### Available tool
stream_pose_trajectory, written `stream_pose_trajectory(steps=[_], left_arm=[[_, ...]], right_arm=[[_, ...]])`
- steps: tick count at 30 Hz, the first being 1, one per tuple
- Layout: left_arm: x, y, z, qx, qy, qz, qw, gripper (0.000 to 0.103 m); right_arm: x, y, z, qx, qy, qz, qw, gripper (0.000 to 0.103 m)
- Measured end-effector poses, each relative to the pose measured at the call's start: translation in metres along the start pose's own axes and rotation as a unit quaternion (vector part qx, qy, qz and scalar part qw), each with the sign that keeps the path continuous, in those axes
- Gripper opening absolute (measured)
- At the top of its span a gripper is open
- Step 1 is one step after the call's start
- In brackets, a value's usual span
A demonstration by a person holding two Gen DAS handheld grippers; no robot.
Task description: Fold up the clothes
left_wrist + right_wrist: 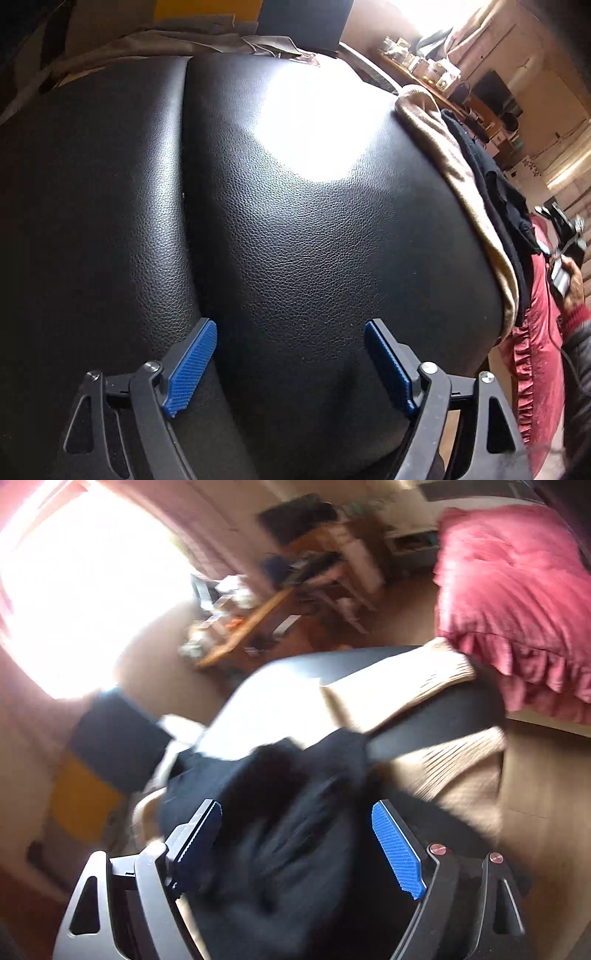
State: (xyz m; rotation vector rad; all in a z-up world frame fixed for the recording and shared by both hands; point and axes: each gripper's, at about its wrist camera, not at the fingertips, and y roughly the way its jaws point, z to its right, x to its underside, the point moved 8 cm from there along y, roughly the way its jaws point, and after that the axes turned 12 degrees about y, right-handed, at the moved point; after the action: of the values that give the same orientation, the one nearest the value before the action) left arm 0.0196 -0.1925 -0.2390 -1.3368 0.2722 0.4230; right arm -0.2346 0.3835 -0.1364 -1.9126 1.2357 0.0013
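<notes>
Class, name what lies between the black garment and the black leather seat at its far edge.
A beige knitted garment lies between black garment and leather seat, clearest in the left wrist view.

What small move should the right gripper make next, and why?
Probably lower the right gripper and close on the black garment: its jaws stand open with nothing pinched, and the garment lies bunched, unfolded, on the beige knit.
</notes>
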Motion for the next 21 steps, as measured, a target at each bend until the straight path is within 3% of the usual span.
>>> stream_pose_trajectory(steps=[3, 6, 8, 9, 12, 16, 18, 21], left_arm=[[-0.001, 0.002, 0.004, -0.013, 0.009, -0.005, 0.9999, 0.090], [-0.002, 0.004, 0.009, -0.025, 0.018, -0.010, 0.9995, 0.092], [-0.003, 0.006, 0.011, -0.028, 0.022, -0.010, 0.9993, 0.094], [-0.003, 0.006, 0.012, -0.029, 0.022, -0.010, 0.9993, 0.094], [-0.005, 0.007, 0.014, -0.027, 0.022, -0.006, 0.9994, 0.095], [-0.002, 0.000, 0.010, -0.016, 0.015, 0.003, 0.9998, 0.089], [0.000, -0.005, 0.005, -0.005, 0.002, 0.008, 1.0000, 0.083], [0.005, -0.016, -0.003, 0.021, -0.022, 0.016, 0.9994, 0.077]], right_arm=[[-0.003, 0.044, -0.019, 0.034, -0.037, -0.015, 0.999, 0.086], [0.016, 0.097, -0.038, 0.076, -0.088, -0.043, 0.992, 0.085], [0.031, 0.110, -0.042, 0.088, -0.121, -0.056, 0.987, 0.069], [0.038, 0.113, -0.043, 0.092, -0.137, -0.062, 0.984, 0.042], [0.058, 0.116, -0.049, 0.097, -0.179, -0.077, 0.976, 0.019], [0.090, 0.086, -0.091, -0.040, -0.111, -0.127, 0.985, 0.017], [0.120, 0.070, -0.114, -0.117, -0.069, -0.168, 0.976, 0.017], [0.184, 0.051, -0.144, -0.207, -0.033, -0.239, 0.948, 0.017]])
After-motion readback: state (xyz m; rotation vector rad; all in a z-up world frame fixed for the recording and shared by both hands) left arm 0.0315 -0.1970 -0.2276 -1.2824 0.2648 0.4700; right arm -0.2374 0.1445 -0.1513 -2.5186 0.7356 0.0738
